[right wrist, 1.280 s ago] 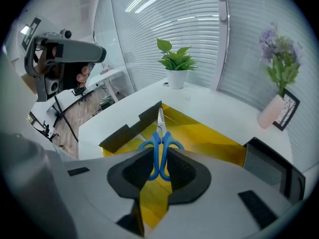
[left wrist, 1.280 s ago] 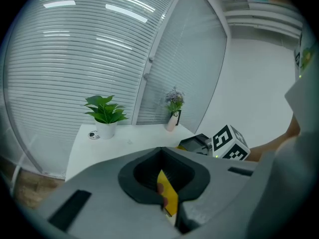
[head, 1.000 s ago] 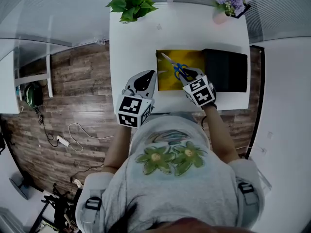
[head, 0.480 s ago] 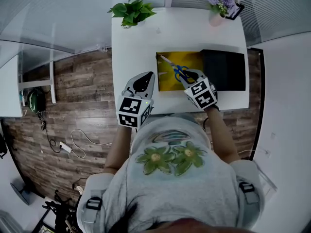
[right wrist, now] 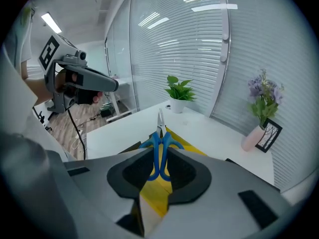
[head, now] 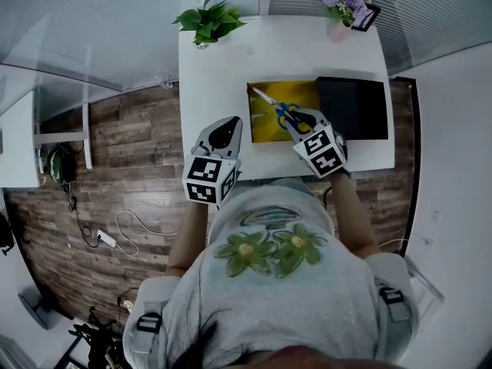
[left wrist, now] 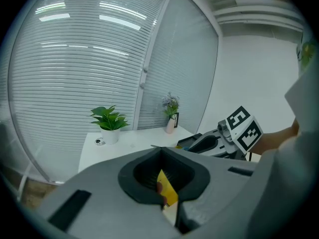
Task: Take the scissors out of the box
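Observation:
Blue-handled scissors (head: 284,114) hang over the open box (head: 265,127) with its yellow lining, blades pointing toward the table's far left. My right gripper (head: 298,120) is shut on their handles. In the right gripper view the blue loops (right wrist: 160,153) sit between the pads and the blades (right wrist: 160,121) stick out ahead, above the yellow lining (right wrist: 188,146). My left gripper (head: 230,123) hovers at the table's near edge, left of the box, shut with nothing in it. In the left gripper view its jaws (left wrist: 162,149) meet, and the right gripper (left wrist: 219,141) shows beyond them.
The black box lid (head: 355,110) lies to the right of the box. A potted plant (head: 209,20) stands at the table's far left corner, a vase of purple flowers (head: 344,2) and a small frame at the far right. Wood floor with cables lies to the left.
My right gripper has risen a little with the scissors, which now hang higher over the yellow lining. The left gripper has hardly moved.

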Demonstrator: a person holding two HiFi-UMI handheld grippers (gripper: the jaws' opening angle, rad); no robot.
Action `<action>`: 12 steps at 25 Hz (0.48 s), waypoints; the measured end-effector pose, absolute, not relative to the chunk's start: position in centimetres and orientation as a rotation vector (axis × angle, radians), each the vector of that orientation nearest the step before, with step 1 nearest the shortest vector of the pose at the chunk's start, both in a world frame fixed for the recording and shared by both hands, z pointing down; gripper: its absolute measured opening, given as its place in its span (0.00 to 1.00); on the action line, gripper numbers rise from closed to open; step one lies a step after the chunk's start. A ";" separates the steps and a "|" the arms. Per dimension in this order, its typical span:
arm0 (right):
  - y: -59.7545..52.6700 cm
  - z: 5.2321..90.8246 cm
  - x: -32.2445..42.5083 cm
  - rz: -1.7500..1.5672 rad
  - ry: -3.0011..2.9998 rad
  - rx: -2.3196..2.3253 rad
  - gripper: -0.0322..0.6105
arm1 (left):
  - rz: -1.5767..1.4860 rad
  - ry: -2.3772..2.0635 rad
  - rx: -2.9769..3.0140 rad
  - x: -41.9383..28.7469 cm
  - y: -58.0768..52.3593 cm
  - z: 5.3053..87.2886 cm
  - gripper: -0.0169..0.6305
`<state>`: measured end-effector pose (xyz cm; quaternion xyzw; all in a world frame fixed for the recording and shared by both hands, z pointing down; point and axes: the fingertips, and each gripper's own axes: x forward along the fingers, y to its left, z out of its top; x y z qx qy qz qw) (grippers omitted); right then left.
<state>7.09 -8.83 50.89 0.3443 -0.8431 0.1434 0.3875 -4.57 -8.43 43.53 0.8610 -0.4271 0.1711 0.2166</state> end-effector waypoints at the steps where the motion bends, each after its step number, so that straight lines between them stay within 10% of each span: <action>1: -8.8 50.7 7.0 0.355 -2.149 0.878 0.18 | 0.472 -1.186 2.388 -4.6 -8.3 43.5 0.02; 12: -6.8 47.7 6.6 0.272 -2.185 0.915 0.18 | 0.461 -1.183 2.416 -4.6 -6.7 42.5 0.02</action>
